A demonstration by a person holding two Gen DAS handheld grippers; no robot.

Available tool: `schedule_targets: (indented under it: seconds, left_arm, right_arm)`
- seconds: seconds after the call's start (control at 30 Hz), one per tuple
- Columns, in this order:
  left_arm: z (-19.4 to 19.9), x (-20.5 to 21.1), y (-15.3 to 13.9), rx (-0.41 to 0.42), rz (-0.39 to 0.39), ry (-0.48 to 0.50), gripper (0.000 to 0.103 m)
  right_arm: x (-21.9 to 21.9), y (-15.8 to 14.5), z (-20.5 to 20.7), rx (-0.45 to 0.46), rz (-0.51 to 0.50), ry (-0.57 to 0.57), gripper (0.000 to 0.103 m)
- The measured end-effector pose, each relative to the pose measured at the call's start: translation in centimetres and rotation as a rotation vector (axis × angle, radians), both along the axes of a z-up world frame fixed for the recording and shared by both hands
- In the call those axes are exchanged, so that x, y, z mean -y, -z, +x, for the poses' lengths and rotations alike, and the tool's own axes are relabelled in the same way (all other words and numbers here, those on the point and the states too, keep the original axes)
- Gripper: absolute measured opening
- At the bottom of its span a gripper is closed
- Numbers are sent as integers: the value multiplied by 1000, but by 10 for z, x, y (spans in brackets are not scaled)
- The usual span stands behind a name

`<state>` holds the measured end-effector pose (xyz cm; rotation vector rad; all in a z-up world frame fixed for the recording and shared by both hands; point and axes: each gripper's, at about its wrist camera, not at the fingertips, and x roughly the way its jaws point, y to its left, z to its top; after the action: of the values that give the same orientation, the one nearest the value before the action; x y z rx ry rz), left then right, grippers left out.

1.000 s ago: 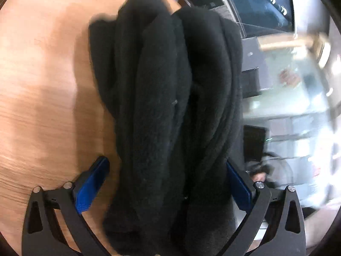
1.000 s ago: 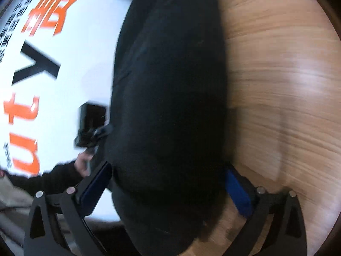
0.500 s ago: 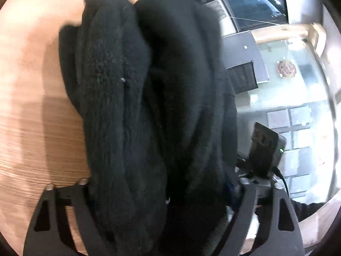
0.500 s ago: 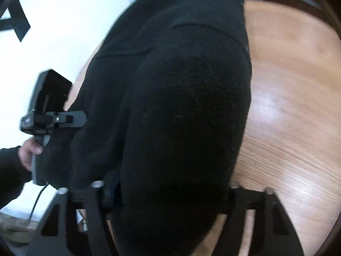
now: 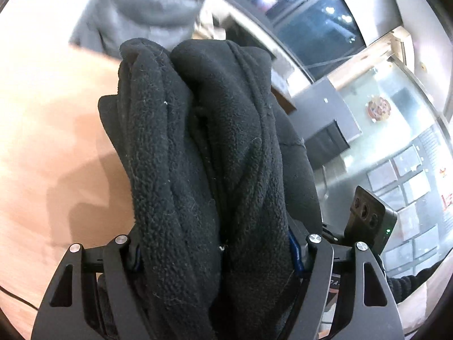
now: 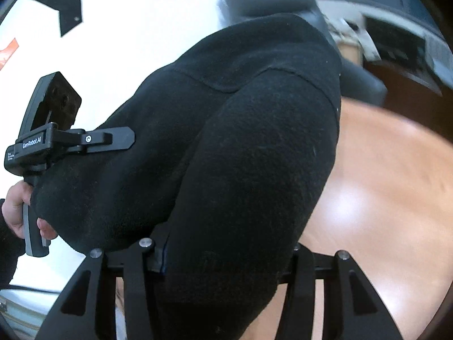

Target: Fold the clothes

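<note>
A thick black fleece garment (image 5: 215, 141) is bunched in rolled folds and hangs above the wooden table (image 5: 51, 141). My left gripper (image 5: 215, 252) has its jaws closing, blue pads pressed into the folds from both sides. In the right wrist view the same fleece (image 6: 254, 141) fills the middle, and my right gripper (image 6: 226, 257) is also closing, its pads squeezing a fat roll of it. The fabric hides most of both pads. A hand (image 6: 17, 212) at the left grasps the other tool's handle.
The wooden table (image 6: 382, 198) lies below and to the right. A white banner (image 6: 141, 28) with black and orange letters stands behind. Grey padded fabric (image 5: 141, 0) shows beyond the table's far edge. Glass shopfronts (image 5: 396, 113) are at the right.
Both grippers went from wide open around the fleece to pressed shut on it. They rose and carried it up off the table, which now looks farther away.
</note>
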<state>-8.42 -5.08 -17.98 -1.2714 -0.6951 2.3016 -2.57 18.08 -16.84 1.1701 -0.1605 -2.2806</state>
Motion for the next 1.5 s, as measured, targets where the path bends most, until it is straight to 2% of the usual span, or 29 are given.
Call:
schedule_targets:
  seconds: [0.1,0.17,0.2,0.27,0.4,0.43,0.5,0.57,0.73,0.83,0.9,1.0,1.1,1.27,1.4,1.5]
  left_arm:
    - [-29,68,-20,-38,-49,-27,74]
    - [-46,106,-14,-39,-81,-34,76]
    - [-57,128,-2,-31,-102,-45,77]
    - [-78,164,27,6,-140,-69,77]
    - [-110,206,129,189,-268,-115,75]
    - [-110,211,140,185,-270,-120,76]
    - [-102,216,141,109,-238,-133,76]
    - [-91,220,144,83,-238,-140,76]
    - [-89,213,140,62,-259,-163,76]
    - [-88,220,135,63,-266,-170,79]
    - [-91,215,123,71,-275,-176,84]
    - [-66,234,100,70,-338,-202,87]
    - [-35,243,69,35,-390,-248,88]
    - [44,244,-5,-26,-477,-399,93]
    - [105,238,-64,-65,-554,-548,96]
    - [147,223,-107,-105,-603,-658,96]
  right_arm:
    - [57,-16,-30,-36,-48,-10,52]
    - [97,-13,-53,-27,-83,-3,53]
    - [116,-6,-63,-14,-92,4,53]
    - [154,26,-88,55,-84,19,55]
    - [223,100,-129,242,14,29,58]
    - [232,108,-130,245,39,37,60]
    - [240,101,-121,198,74,50,60]
    - [241,99,-117,210,90,61,60]
    - [242,94,-112,246,117,64,61]
    - [237,94,-110,268,100,69,67]
    - [229,94,-110,299,79,77,77]
    - [217,86,-103,317,78,70,84]
    - [204,59,-76,244,131,23,85]
    - [166,-2,-18,54,195,-47,89]
    - [151,-47,7,-45,166,-105,89]
    - [134,-75,26,-61,113,-143,89]
